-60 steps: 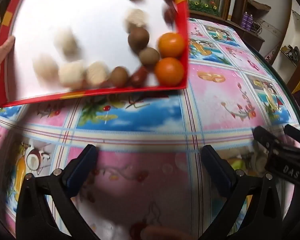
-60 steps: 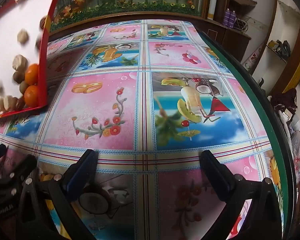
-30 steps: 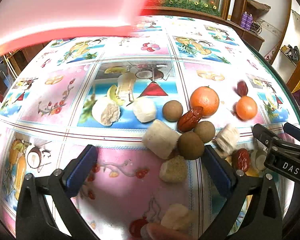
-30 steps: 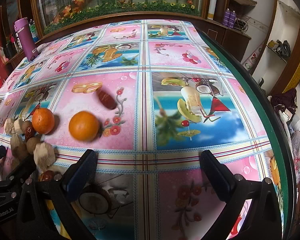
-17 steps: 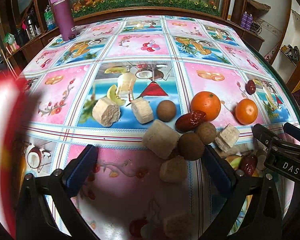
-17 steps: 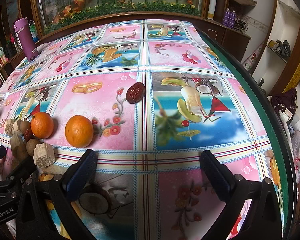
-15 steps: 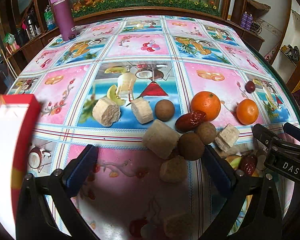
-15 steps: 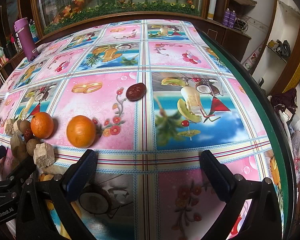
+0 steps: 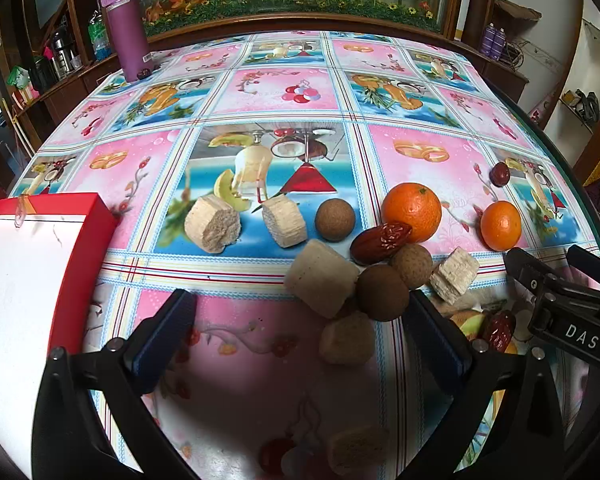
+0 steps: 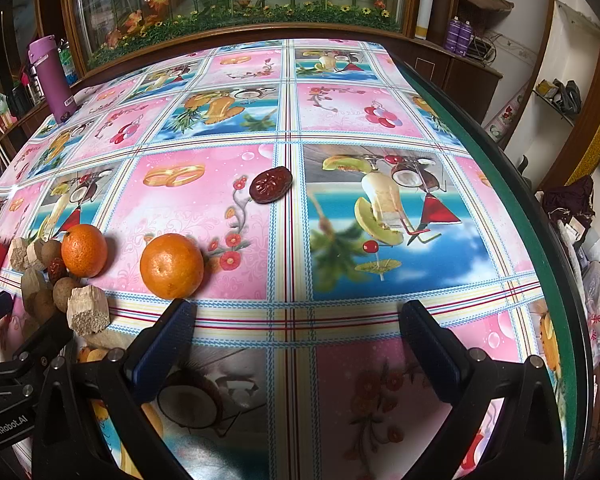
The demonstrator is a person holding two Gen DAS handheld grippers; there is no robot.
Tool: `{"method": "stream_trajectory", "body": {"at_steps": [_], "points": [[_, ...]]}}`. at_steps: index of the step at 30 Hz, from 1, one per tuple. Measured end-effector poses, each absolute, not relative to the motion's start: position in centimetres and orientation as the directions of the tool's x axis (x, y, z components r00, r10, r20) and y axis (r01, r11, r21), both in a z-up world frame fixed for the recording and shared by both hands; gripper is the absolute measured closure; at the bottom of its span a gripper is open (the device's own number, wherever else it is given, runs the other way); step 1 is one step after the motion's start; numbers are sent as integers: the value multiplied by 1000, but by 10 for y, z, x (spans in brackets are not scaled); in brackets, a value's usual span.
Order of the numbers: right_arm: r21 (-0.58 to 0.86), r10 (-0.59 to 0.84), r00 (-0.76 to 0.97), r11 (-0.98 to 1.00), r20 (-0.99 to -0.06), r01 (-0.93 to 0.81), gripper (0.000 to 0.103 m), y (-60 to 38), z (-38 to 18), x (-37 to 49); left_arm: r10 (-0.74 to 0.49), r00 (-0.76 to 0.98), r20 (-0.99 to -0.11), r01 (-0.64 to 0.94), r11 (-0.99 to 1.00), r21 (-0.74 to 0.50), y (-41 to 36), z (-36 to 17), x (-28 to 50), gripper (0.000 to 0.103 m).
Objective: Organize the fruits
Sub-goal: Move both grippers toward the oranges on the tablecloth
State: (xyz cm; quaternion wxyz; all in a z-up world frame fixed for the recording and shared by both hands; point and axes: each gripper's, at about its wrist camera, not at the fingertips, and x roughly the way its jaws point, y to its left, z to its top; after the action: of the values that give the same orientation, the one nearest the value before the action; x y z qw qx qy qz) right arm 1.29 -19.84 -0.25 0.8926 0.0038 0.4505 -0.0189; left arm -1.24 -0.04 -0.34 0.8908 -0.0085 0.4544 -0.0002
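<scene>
Orange fruit draws my eye first: the larger orange [image 9: 411,211] and smaller orange [image 9: 500,225] sit near the table's [image 9: 288,80] right edge, touching nothing I hold. Brown longans [image 9: 382,293], dates [image 9: 381,236] and pale chunks [image 9: 321,278] cluster beside them. My left gripper [image 9: 300,334] and right gripper [image 10: 298,338] both gape wide, empty. A red tray [image 9: 80,264] lies at the left edge.
</scene>
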Motion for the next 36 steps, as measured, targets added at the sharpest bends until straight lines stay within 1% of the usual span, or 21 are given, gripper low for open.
{"method": "stream_trajectory", "body": {"at_steps": [9,13,14,15,17,23,28,36], "points": [[-10,-31,591,999,-806,38,0,-198,-2,13,-8,587,-810,-7,1000,-15,-1,-3,-11,0],[16,4,564,1000,-825,17,1,-198,1,7,-5,567,-823,-3,1000,-8,-3,-1,-6,0],[38,28,582,999,-813,5,1,-197,6,0,19,561,-827,-14,1000,14,-2,1,-10,0],[44,35,612,999,-790,-1,1,-196,14,-9,57,583,-810,-33,998,46,-2,5,-16,0],[37,33,659,999,-751,-8,1,-194,28,-26,85,633,-770,-40,996,78,-1,14,-26,0],[53,98,749,995,-655,-84,1,-172,71,-69,89,726,-681,-77,996,48,16,69,-72,0],[27,110,776,993,-622,-119,1,-149,85,-86,91,765,-638,-110,994,10,34,96,-99,0],[17,106,795,993,-597,-119,1,-142,93,-95,139,785,-603,-164,986,13,50,108,-120,0]]}}
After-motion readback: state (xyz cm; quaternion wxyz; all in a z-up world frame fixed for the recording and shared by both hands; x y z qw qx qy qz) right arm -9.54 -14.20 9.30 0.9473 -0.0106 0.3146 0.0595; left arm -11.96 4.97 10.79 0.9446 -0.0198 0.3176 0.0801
